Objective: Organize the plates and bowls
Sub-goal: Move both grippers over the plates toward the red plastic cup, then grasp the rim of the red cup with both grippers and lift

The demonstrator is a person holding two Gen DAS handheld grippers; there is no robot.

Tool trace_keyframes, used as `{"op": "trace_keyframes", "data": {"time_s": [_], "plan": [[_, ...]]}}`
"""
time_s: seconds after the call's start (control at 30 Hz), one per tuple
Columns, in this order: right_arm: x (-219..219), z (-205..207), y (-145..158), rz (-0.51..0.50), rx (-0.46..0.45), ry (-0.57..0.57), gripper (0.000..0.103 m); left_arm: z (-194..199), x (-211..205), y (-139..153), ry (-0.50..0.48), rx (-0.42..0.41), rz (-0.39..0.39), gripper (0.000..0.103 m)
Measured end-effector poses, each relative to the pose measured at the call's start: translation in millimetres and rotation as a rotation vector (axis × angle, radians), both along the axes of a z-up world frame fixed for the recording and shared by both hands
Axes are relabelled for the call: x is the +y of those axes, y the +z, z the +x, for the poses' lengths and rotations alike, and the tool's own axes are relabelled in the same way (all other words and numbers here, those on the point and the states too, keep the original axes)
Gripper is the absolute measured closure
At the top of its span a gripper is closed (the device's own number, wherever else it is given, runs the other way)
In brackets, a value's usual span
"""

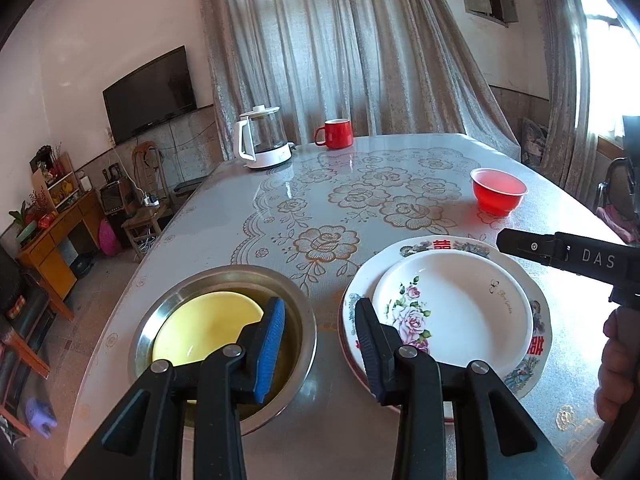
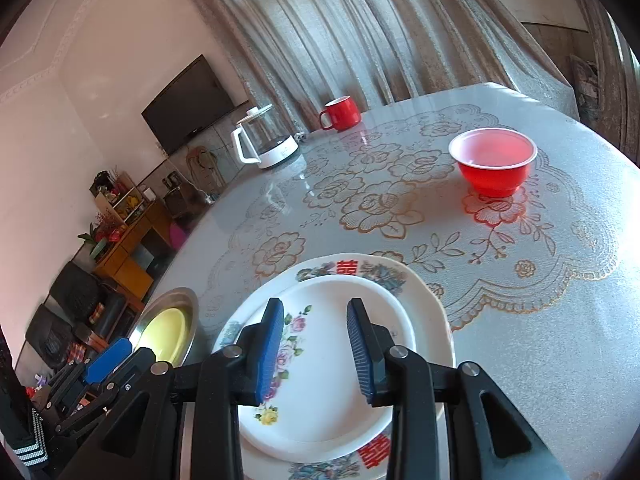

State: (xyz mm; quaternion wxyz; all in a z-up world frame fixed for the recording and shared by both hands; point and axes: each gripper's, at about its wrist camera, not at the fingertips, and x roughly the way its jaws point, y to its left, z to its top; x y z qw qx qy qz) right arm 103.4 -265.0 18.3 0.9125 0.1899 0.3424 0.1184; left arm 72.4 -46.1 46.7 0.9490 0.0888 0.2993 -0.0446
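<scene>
A steel bowl [image 1: 172,304] at the table's near left holds a yellow bowl [image 1: 204,320]. Beside it a small white plate with pink roses [image 1: 460,312] lies on a larger patterned plate [image 1: 440,246]. A red bowl [image 1: 498,192] stands farther back right. My left gripper [image 1: 320,340] is open and empty, above the gap between steel bowl and plates. My right gripper [image 2: 316,344] is open and empty over the rose plate [image 2: 324,420]; its body shows in the left wrist view [image 1: 568,258]. The red bowl [image 2: 492,160] and steel bowl [image 2: 176,304] show in the right wrist view.
A white-and-glass kettle [image 1: 262,140] and a red mug [image 1: 336,133] stand at the table's far edge. A floral cloth [image 1: 340,208] covers the table. A TV, wooden cabinets and chairs lie off to the left; curtains hang behind.
</scene>
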Motion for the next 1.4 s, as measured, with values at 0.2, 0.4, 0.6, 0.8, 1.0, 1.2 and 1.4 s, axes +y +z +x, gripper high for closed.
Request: {"op": "trace_keyframes", "data": {"time_s": [0.2, 0.4, 0.6, 0.8, 1.0, 1.2, 1.4], "plan": [[-39.8, 4.6, 0.3, 0.004, 0.007, -0.088, 0.071, 13.6, -25.5, 5.2, -0.065, -0.008, 0.031, 0.061], [-75.1, 15.4, -4.8, 0.025, 0.034, -0.168, 0.071, 44.2, -42.6, 4.8, -0.145, 0.111, -0.046, 0.059], [-111.5, 28.1, -9.2, 0.035, 0.062, -0.254, 0.071, 87.9, -57.1, 3.0, -0.146, 0.244, -0.116, 0.059], [-140.4, 47.5, -5.2, 0.040, 0.063, -0.324, 0.071, 129.4, -75.9, 8.2, -0.165, 0.313, -0.227, 0.059], [-157.3, 75.1, -6.1, 0.038, 0.076, -0.349, 0.071, 175.4, -105.1, 1.3, -0.187, 0.389, -0.330, 0.061], [-172.6, 103.7, -12.5, 0.016, 0.100, -0.378, 0.071, 210.8, -142.8, -5.7, -0.233, 0.442, -0.402, 0.072], [-192.7, 126.8, -19.2, 0.040, 0.111, -0.415, 0.071, 244.0, -177.9, -14.7, -0.228, 0.505, -0.477, 0.072]]}}
